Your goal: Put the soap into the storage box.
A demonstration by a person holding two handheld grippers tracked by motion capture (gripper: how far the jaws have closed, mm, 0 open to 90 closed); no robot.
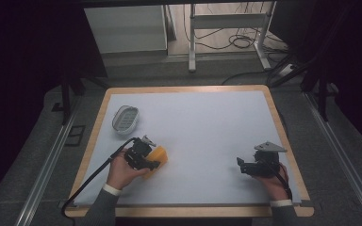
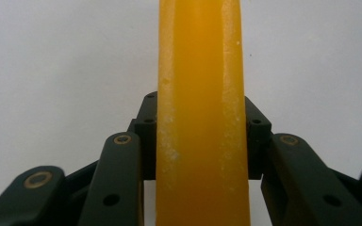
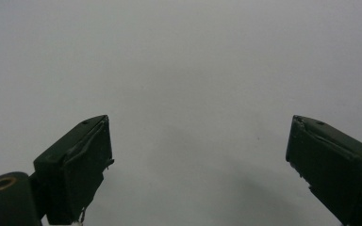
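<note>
Grey sleeves [image 1: 102,207] with white cuffs [image 1: 111,189]; black grippers with brass-ringed screws [image 2: 37,179]

Bench [image 1: 193,89]: wooden rim round a pale mat; it stands in the middle of the high view
Mat [image 1: 202,127]: light grey-white; covers nearly the whole bench top
Floor [image 1: 23,155]: grey carpet on both sides of the bench; metal rails [image 1: 47,160] run along it left and right
Frame [image 1: 226,28]: white metal legs and crossbar beyond the bench's far edge; black cables [image 1: 238,40] lie coiled on the floor beneath it
Cabinet [image 1: 125,28]: white, beyond the bench to the far left
Surroundings: dark at both sides; details cannot be told
</note>
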